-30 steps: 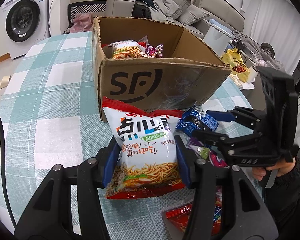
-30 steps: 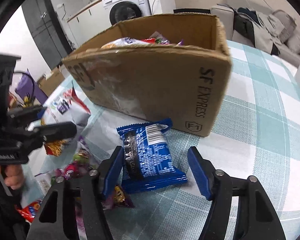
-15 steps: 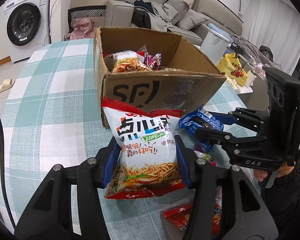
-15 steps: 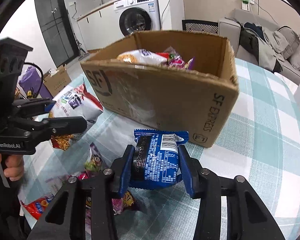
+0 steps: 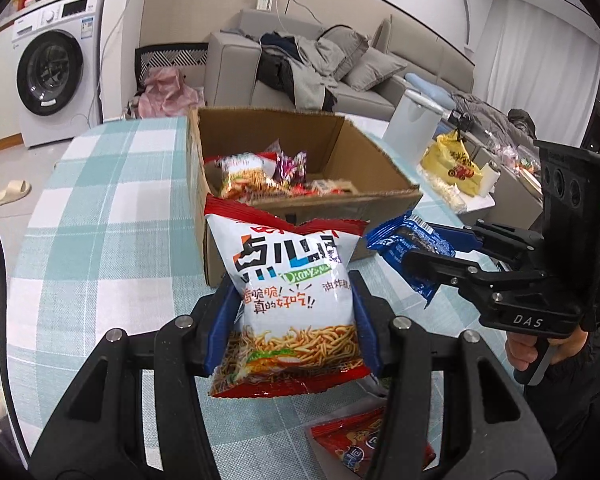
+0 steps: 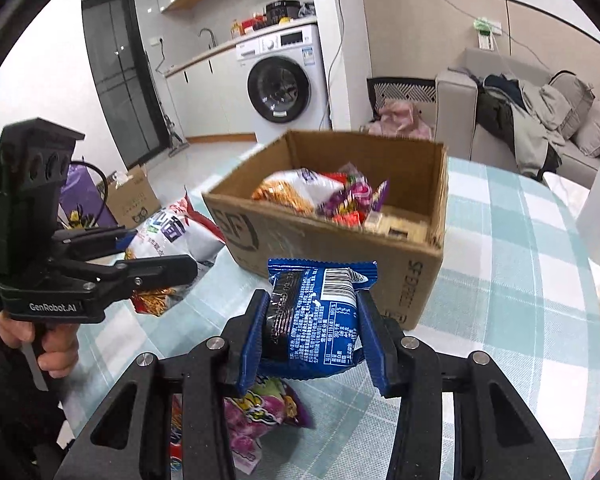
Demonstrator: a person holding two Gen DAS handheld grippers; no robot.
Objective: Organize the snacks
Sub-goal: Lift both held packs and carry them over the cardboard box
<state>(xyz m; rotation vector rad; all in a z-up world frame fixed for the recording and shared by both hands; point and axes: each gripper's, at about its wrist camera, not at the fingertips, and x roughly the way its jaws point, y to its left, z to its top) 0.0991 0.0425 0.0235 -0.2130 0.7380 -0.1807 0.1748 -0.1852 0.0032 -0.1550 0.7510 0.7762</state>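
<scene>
My left gripper [image 5: 292, 330] is shut on a white and red noodle-snack bag [image 5: 294, 300] and holds it above the table, just in front of the open cardboard box [image 5: 364, 204]. My right gripper [image 6: 312, 334] is shut on a blue snack packet [image 6: 318, 316], also lifted, near the box's front corner [image 6: 416, 280]. The box holds several snacks [image 6: 324, 196]. The right gripper with the blue packet [image 5: 410, 248] shows to the right in the left wrist view. The left gripper with the noodle bag [image 6: 168, 236] shows to the left in the right wrist view.
The table has a teal and white checked cloth [image 5: 100, 216]. Loose snack packets lie on it: a red one [image 5: 364, 440] and purple ones [image 6: 260, 412]. A white bin [image 5: 410, 120] and a yellow bag [image 5: 452, 164] stand beyond the box.
My right gripper closed on the blue packet and lifted it off the table. Both grippers rose with their snacks, so the inside of the box now shows.
</scene>
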